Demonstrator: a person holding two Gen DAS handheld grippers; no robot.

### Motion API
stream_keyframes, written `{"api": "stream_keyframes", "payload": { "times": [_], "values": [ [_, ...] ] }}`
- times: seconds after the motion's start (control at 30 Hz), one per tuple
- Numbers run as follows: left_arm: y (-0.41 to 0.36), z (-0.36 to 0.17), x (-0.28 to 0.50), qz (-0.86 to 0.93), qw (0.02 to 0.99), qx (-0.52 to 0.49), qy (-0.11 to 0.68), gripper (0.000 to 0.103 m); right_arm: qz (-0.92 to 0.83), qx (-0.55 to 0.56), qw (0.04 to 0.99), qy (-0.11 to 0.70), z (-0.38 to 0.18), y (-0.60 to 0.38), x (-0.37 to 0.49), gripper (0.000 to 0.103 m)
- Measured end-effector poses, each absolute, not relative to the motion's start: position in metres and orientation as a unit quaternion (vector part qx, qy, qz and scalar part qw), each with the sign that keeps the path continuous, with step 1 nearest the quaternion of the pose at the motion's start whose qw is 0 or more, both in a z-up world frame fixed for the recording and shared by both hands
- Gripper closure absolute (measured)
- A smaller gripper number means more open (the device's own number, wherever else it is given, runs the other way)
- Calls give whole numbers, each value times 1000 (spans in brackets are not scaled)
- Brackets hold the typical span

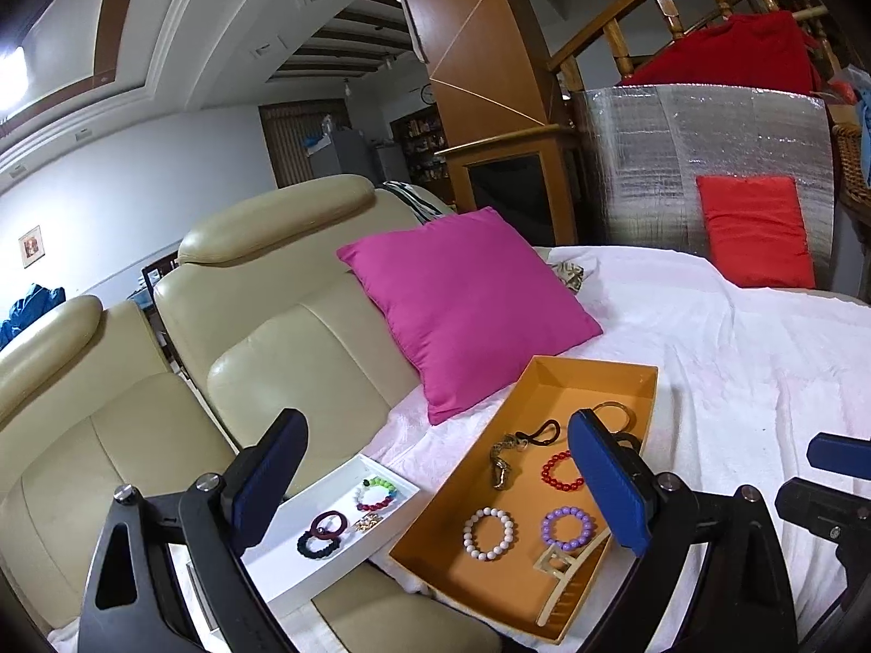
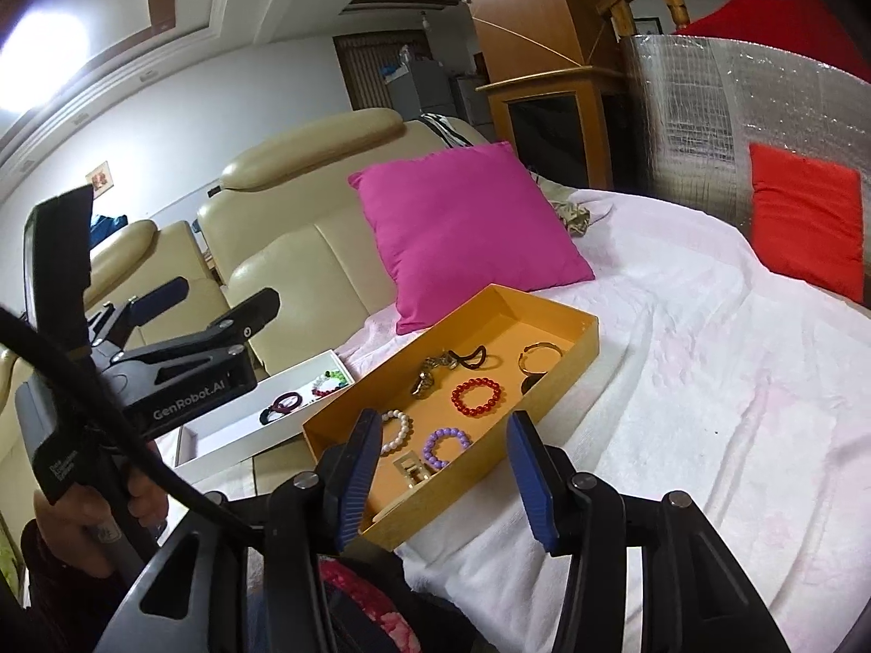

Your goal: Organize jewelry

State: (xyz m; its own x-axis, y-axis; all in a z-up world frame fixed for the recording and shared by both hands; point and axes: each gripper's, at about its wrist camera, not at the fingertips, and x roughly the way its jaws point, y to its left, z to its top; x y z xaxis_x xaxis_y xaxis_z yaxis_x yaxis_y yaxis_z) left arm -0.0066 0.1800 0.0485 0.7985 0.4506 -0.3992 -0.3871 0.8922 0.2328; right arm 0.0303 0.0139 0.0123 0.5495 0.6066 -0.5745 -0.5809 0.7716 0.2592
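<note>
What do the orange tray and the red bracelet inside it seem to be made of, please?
Orange tray: probably cardboard, matte, with thin flat walls and sharp folded corners. Red bracelet: round glossy beads with bright highlights, perhaps glass or plastic; the look leaves that open.

- Left wrist view looks forward and down between its own two blue pads, raised above the orange tray (image 1: 593,375), which fills the lower middle of the frame.
- The white tray (image 1: 326,538) sits lower left here, the pink cushion (image 1: 468,310) at centre, beige sofa backs across the left.
- At the right edge, part of the right gripper (image 1: 833,468) pokes in.
- Right wrist view faces much the same way from a spot further right, slightly further back; the orange tray (image 2: 544,381) lies centre, just past its pads.
- The left gripper (image 2: 212,299) shows at its left edge.
- Both views share the two trays, pink cushion (image 2: 468,228), sofa and white cloth (image 2: 707,381).
</note>
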Motion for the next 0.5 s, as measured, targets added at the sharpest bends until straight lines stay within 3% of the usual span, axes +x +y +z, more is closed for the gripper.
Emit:
{"api": "stream_keyframes", "payload": {
  "times": [0.5],
  "values": [
    [195, 59, -33, 245, 942, 58, 224, 7, 351, 9, 876, 331, 23, 29, 5, 49]
  ]
}}
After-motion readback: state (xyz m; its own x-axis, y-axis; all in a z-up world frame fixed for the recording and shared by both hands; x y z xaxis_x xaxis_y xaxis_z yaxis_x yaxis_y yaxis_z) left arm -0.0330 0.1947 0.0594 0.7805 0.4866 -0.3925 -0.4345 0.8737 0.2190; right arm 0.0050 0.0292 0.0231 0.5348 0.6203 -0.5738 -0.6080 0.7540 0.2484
